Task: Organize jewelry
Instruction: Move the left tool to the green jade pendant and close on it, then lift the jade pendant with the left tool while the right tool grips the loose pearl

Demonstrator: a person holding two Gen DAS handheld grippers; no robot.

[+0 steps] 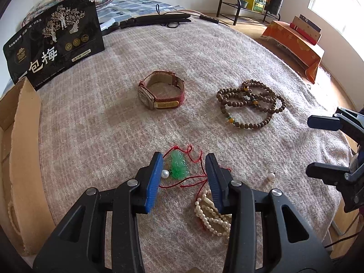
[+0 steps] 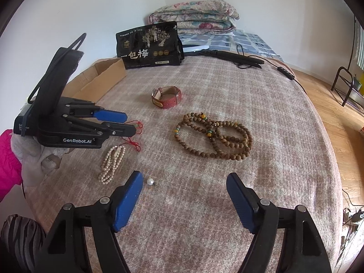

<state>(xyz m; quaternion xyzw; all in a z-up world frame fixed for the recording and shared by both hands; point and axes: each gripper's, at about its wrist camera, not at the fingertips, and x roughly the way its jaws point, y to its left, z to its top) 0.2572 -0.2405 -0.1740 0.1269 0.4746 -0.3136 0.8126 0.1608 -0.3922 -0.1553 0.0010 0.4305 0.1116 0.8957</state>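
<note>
My left gripper (image 1: 184,159) hangs open just above the blanket, straddling a green jade pendant (image 1: 178,166) on a red cord. A small pearl (image 1: 165,174) lies against its left pad. A pearl bracelet (image 1: 211,213) lies under its right finger. My right gripper (image 2: 184,177) stands open and empty over bare blanket, with a loose pearl earring (image 2: 150,181) just inside its left finger. In the right wrist view the left gripper (image 2: 130,122) covers the pendant, and only the red cord (image 2: 134,144) shows. A red-strapped watch (image 1: 161,91) and a wooden bead string (image 1: 250,102) lie farther off.
An open cardboard box (image 1: 20,136) sits at the bed's left edge, behind it a black printed bag (image 1: 54,38). Folded quilts (image 2: 193,16), a black straightener with its cable (image 2: 238,59), and the bed's right edge over wooden floor (image 2: 329,95) bound the blanket.
</note>
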